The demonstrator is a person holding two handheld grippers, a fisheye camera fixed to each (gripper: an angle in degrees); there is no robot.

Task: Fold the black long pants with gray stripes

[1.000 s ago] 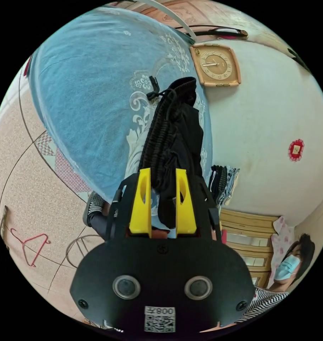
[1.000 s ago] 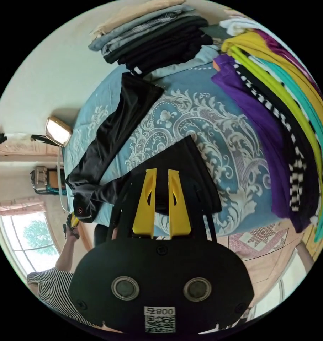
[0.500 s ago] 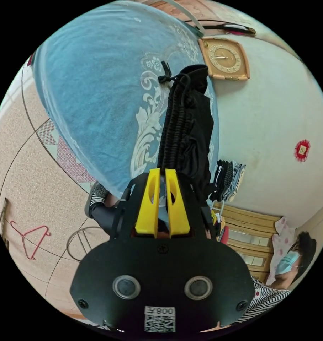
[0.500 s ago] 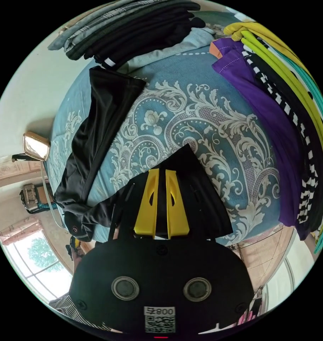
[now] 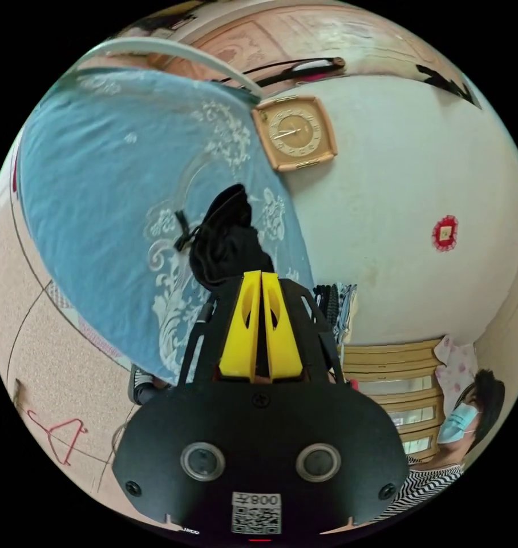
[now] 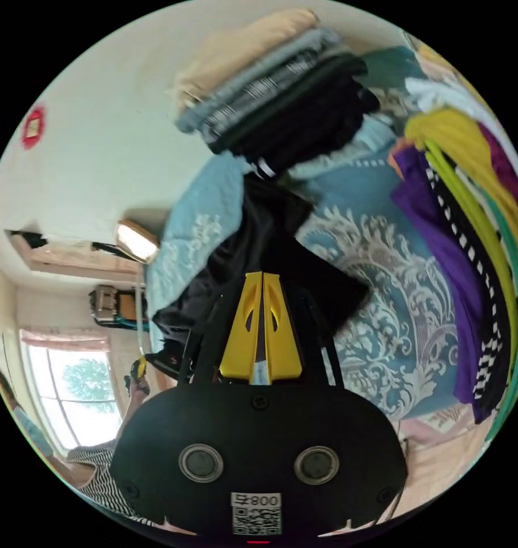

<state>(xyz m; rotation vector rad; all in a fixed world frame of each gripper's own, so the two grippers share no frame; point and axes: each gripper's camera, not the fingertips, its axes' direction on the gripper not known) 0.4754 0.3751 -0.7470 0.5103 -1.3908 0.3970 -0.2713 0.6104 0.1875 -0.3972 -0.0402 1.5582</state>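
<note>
— Where are the pants right now?

— I see the black pants on the blue patterned bed cover, lying as a dark bunched length from the folded clothes stack by the wall toward my end. In the left gripper view the waist end is gathered in a lump with its drawstring trailing onto the bed cover.

— And your left gripper?

— My left gripper has its yellow jaws brought together, tips touching. The black fabric sits right at those tips, so I read it as clenched on the pants.

— The right one?

— My right gripper is closed too, jaws nearly meeting, with the black cloth right at the tips and spreading out to either side. I take it as pinching the pants, though the blur keeps me from seeing the exact fold.

— Anything else around?

— A wall clock near the bed edge, a red hanger on the floor, a spread of colourful garments beside the pants, and a person in a striped top at the edge.
</note>
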